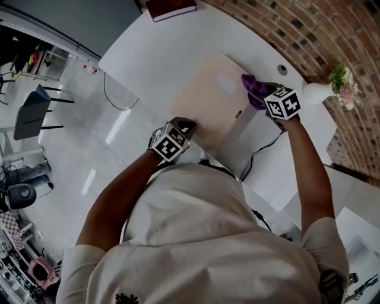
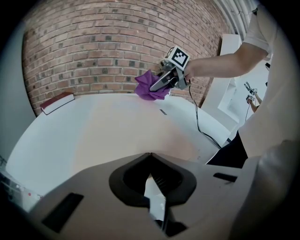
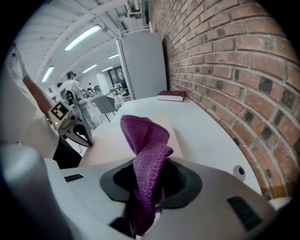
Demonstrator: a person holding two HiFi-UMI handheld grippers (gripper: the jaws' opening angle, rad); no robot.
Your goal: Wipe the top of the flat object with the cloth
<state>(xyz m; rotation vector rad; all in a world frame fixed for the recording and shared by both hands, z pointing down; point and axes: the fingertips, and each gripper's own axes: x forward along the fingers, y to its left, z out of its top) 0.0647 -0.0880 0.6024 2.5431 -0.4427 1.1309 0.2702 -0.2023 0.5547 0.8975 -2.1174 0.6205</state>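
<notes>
Head view: the beige flat board [image 1: 214, 101] lies on the white table [image 1: 148, 53]. The right gripper [image 1: 264, 95] is clamped on the purple cloth [image 1: 254, 88] at the board's far right edge. The left gripper [image 1: 183, 126] sits at the board's near left edge, with its jaws closed together and nothing between them.

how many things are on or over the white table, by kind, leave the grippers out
flat beige object: 1
purple cloth: 1
red book: 1
white vase with flowers: 1
black cable: 1
total: 5
</notes>
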